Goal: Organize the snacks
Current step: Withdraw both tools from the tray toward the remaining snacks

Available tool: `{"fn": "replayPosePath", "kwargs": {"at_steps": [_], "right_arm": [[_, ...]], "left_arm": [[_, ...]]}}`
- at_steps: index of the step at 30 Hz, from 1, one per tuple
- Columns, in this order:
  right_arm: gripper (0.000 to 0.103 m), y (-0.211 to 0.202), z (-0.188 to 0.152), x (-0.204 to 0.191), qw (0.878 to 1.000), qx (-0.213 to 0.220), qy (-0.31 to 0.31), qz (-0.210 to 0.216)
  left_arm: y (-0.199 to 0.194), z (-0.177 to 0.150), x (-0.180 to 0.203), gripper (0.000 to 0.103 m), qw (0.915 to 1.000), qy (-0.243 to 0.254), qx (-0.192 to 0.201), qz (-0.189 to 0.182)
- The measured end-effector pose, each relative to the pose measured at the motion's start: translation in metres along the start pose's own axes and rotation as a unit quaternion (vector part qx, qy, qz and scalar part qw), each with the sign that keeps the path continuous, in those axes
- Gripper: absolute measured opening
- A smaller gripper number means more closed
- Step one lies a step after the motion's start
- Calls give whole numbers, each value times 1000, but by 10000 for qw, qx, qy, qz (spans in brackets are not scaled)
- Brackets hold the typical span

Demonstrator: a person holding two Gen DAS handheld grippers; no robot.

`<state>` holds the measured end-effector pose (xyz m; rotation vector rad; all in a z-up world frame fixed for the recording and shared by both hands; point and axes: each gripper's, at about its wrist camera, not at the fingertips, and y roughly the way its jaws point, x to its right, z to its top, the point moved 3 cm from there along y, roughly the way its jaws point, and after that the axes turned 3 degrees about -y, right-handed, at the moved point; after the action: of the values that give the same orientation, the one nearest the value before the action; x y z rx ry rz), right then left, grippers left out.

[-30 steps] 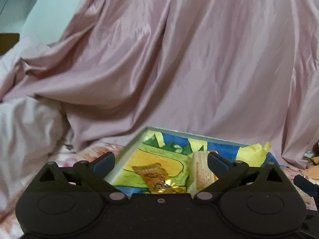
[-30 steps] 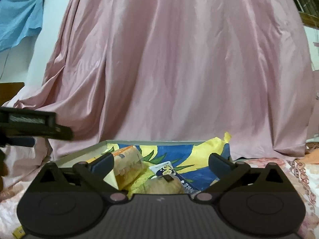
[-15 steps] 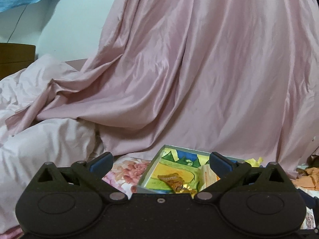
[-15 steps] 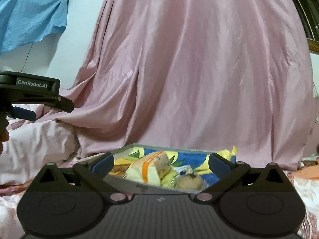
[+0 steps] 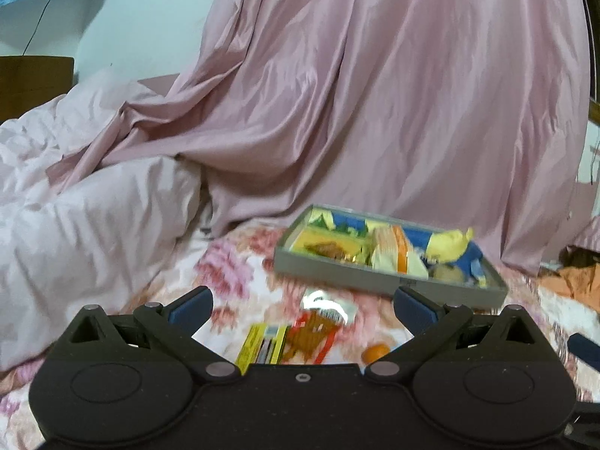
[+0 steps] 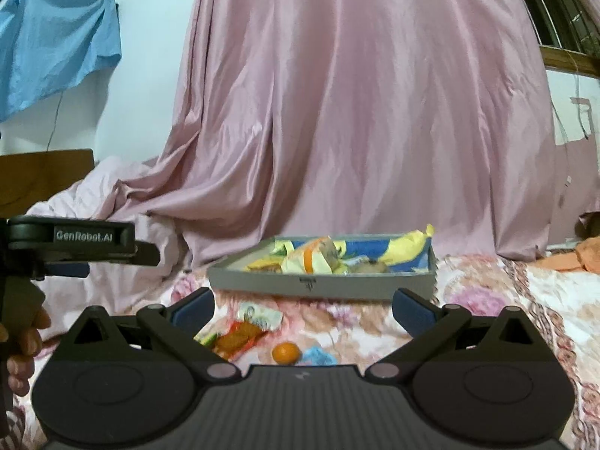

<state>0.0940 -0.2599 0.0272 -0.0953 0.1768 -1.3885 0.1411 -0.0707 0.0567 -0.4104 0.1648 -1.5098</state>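
Hovering apart, empty: left gripper (image 5: 302, 309), right gripper (image 6: 302, 309) | shallow grey tray (image 6: 322, 283) on floral bedspread (image 6: 525, 300) holds several snacks | outside, near: orange packet (image 6: 238, 339), small orange fruit (image 6: 286, 352), perhaps more, blurred

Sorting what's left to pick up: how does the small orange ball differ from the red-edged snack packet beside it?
The orange ball is round and plain; the red-edged packet is flat, elongated and printed. The ball is smaller than the packet. It lies to the packet's right. Both rest on the floral bedspread, outside the grey tray.
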Motion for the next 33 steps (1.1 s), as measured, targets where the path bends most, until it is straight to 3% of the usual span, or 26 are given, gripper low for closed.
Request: {"fn": "replayPosePath", "kwargs": {"at_steps": [4, 10, 16, 20, 23, 25, 29, 33], "right_arm": [[103, -12, -4, 5, 9995, -214, 220, -119], [103, 6, -14, 26, 9904, -1132, 653, -450], [103, 37, -34, 54, 9678, -2020, 1460, -365], [103, 61, -38, 64, 9557, -2451, 1624, -138], [103, 84, -38, 65, 9522, -2689, 1445, -144], [103, 101, -37, 61, 9542, -2816, 996, -179], [103, 130, -30, 51, 9602, -2791, -98, 104], [103, 158, -31, 64, 9553, -2900, -315, 487]], "left_arm": [[-4, -20, -1, 102, 9995, 170, -273, -6], [13, -63, 0, 102, 9919, 310, -1217, -175], [25, -86, 15, 102, 9819, 550, -1526, -975], [40, -102, 25, 102, 9655, 907, -1759, -1691], [56, -112, 38, 102, 9518, 1295, -1870, -2056], [63, -116, 47, 102, 9445, 1524, -1864, -2235], [73, -119, 64, 102, 9314, 1799, -1802, -2601], [87, -120, 85, 102, 9163, 1982, -1815, -2971]]}}
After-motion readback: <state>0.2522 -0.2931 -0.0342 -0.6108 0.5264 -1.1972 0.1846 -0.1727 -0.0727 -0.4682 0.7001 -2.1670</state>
